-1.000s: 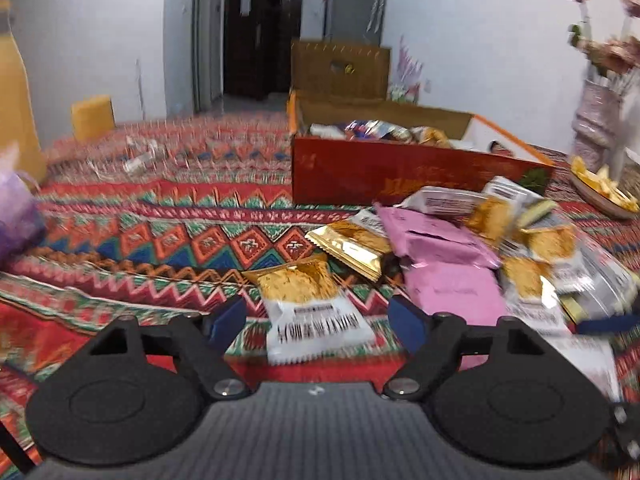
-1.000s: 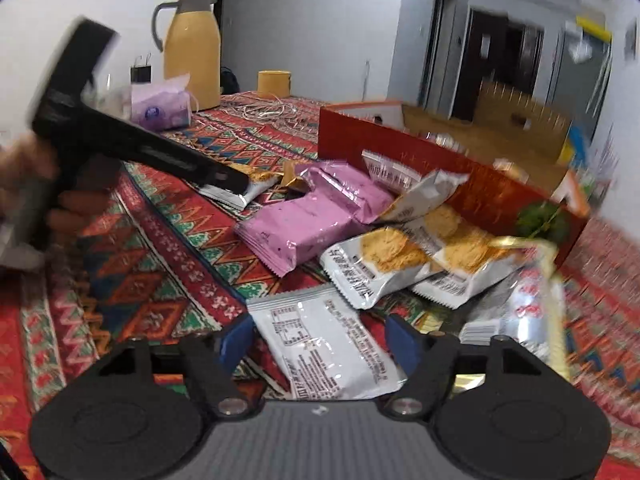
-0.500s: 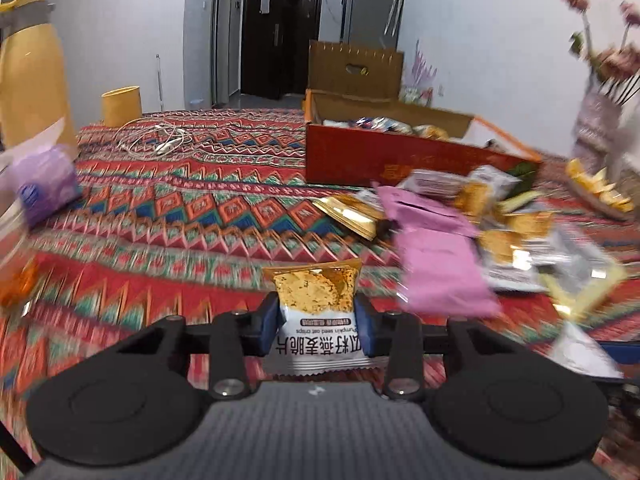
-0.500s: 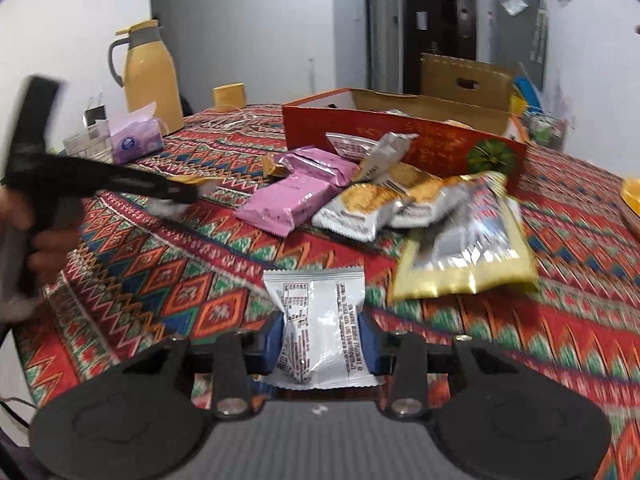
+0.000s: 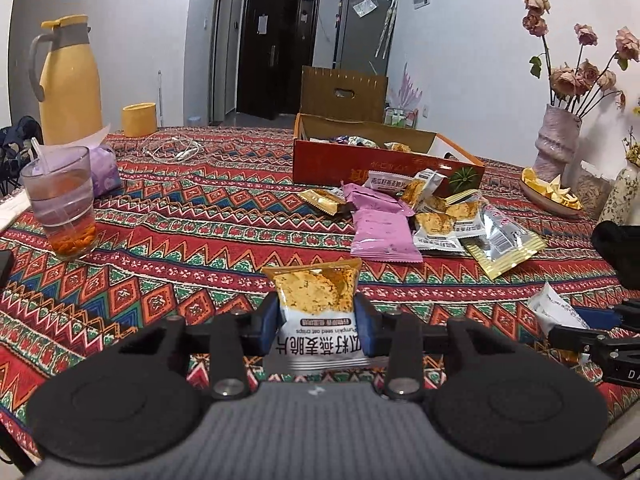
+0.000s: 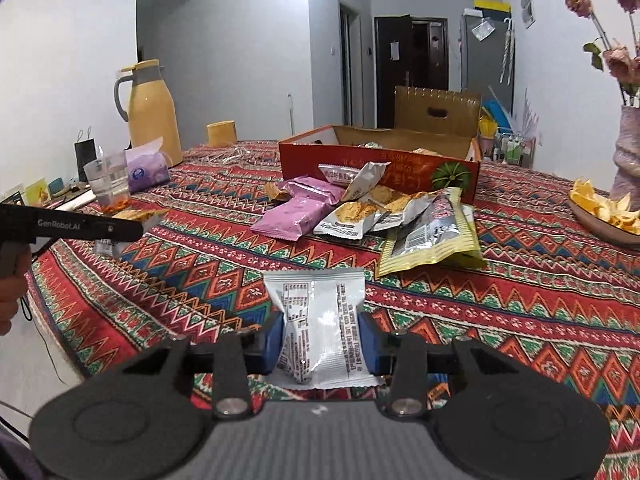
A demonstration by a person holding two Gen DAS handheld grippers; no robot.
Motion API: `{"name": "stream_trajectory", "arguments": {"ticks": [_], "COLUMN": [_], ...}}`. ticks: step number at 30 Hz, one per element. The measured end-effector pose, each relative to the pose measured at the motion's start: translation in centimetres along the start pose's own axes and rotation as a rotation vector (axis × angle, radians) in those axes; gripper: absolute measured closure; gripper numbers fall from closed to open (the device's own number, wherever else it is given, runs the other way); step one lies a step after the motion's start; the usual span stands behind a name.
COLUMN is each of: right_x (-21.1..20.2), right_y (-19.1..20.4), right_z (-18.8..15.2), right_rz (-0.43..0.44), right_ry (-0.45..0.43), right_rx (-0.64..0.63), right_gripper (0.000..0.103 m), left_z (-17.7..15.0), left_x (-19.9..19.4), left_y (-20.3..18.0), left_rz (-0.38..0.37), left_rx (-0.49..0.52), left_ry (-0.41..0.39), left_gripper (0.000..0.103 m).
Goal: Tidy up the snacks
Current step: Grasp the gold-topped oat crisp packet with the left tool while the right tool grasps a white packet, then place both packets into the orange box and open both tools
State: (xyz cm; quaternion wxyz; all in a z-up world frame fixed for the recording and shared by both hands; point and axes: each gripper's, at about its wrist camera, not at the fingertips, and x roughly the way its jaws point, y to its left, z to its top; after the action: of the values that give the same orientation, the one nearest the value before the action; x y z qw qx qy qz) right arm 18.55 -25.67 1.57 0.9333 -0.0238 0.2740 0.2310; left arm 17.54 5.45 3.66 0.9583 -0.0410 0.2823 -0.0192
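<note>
Both grippers grasping snack packets

Left gripper (image 5: 317, 330) clamps oat-crisp packet (image 5: 316, 312) reading "Pumpkin seed oat crisps"; right gripper (image 6: 321, 340) clamps silver packet (image 6: 320, 328), lower centre.

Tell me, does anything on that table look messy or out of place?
Yes. A heap of snack packets lies jumbled on the tablecloth in front of the red box, not inside it. A white cable lies tangled near the yellow cup. Nothing looks spilled or broken.
</note>
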Motion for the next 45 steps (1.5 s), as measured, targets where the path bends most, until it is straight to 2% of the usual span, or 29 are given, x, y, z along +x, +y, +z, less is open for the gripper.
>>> {"name": "stream_trajectory", "arguments": {"ticks": [6, 11, 17, 20, 23, 28, 33, 37, 41, 43, 45], "right_x": [-1.0, -1.1, 0.8, 3.4, 7.4, 17.0, 28.4, 36.0, 41.3, 41.8, 41.5], "right_y": [-0.3, -2.3, -6.1, -8.5, -11.1, -15.4, -18.3, -18.9, -18.9, -18.4, -18.1], "right_z": [0.3, 2.8, 8.6, 12.5, 16.7, 24.2, 29.1, 30.4, 29.9, 29.5, 29.3], "right_rz": [-0.036, -0.051, -0.044, -0.012, 0.017, 0.059, 0.097, 0.071, 0.044, -0.019, -0.015], "right_ry": [-0.018, -0.09, -0.201, -0.21, -0.202, -0.138, 0.013, 0.142, 0.261, 0.261, 0.257], "right_rx": [0.007, 0.029, 0.06, 0.072, 0.096, 0.21, 0.357, 0.386, 0.39, 0.367, 0.369], "right_gripper": [0.064, 0.064, 0.064, 0.064, 0.064, 0.064, 0.064, 0.064, 0.06, 0.053, 0.041], "left_z": [0.3, 3.4, 9.9, 13.8, 17.8, 23.3, 25.7, 25.2, 24.0, 23.6, 23.2], "left_x": [0.0, 1.3, 6.4, 9.9, 14.2, 22.5, 30.8, 35.2, 37.5, 37.6, 36.9], "left_y": [-0.7, -1.5, -1.9, -2.0, -2.1, -1.8, -2.1, -2.7, -2.5, -2.1, -1.8], "left_rz": [-0.021, -0.057, -0.108, -0.125, -0.105, -0.069, -0.061, -0.022, -0.035, -0.04, -0.039], "left_rx": [0.007, 0.069, 0.135, 0.127, 0.103, 0.047, 0.036, 0.08, 0.069, 0.073, 0.083], "left_ry": [0.001, -0.055, -0.074, -0.104, -0.109, -0.088, 0.01, 0.06, 0.111, 0.113, 0.107], "left_gripper": [0.063, 0.063, 0.063, 0.063, 0.063, 0.063, 0.063, 0.063, 0.059, 0.057, 0.05]}}
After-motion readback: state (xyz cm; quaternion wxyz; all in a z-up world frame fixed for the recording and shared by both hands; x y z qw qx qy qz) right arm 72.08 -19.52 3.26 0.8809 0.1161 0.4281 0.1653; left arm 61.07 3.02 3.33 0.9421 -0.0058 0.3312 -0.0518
